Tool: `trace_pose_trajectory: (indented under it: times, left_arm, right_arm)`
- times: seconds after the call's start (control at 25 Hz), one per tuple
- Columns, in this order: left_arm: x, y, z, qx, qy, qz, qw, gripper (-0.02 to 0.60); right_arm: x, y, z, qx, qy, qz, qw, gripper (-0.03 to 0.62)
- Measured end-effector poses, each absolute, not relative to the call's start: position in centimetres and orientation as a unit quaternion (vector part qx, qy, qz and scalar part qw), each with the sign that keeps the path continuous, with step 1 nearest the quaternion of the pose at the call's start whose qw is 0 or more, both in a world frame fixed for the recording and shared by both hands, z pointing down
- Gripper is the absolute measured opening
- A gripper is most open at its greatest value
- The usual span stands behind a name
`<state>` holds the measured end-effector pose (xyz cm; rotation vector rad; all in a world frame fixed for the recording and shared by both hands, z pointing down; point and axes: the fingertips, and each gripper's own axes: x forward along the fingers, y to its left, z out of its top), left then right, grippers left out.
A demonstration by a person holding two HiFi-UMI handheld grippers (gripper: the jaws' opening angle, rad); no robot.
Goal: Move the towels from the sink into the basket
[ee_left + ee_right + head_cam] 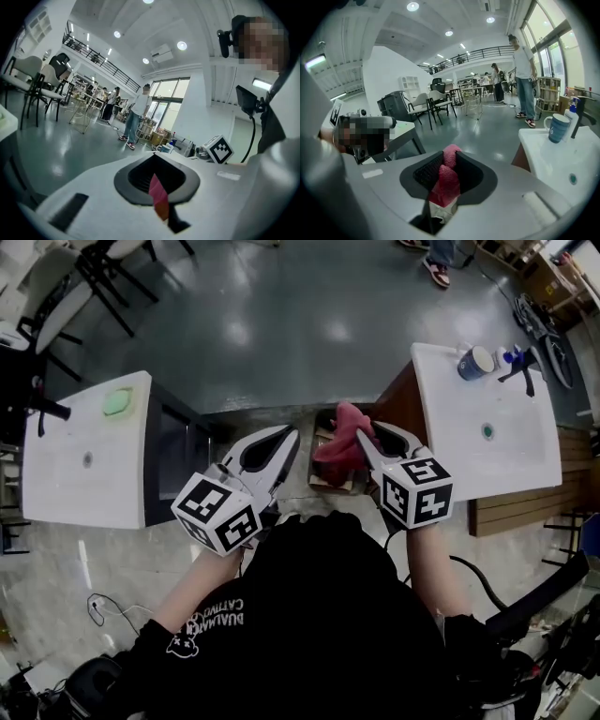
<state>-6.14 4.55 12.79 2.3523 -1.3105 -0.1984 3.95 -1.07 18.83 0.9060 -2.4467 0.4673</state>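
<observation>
A blue mug [476, 362] stands just beside a pump bottle [570, 124]. A green pad [117, 402], perhaps a sponge, lies far left. Chairs [438, 104] and a person [525, 79] stand on the grey floor [281, 324].

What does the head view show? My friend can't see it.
The right claw holds a red towel over a brown box on the floor. The left claw is beside it, between the left sink and right sink.
</observation>
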Motion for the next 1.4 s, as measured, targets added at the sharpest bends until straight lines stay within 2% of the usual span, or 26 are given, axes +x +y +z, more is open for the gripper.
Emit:
trace_pose_trajectory:
  times: [0.2,0.96,1.4]
  left_arm:
    - [-5.9,5.1,18.5,0.837,-0.452,-0.095,0.295,0.000]
    - [-1.3,-0.4,44.9,0.776,-0.480,-0.049,0.407,0.000]
    - [-0.8,-3.1,61.2,0.724,-0.492,-0.025,0.483,0.000]
  right_arm:
    - [2.3,-1.1,24.6,0.316,-0.884,0.207,0.276,0.087]
    - [3.1,-2.3,54.4,0.199,-0.823,0.377,0.375,0.087]
    - [5.2,-3.5,67.4,0.225,-0.760,0.488,0.366,0.087]
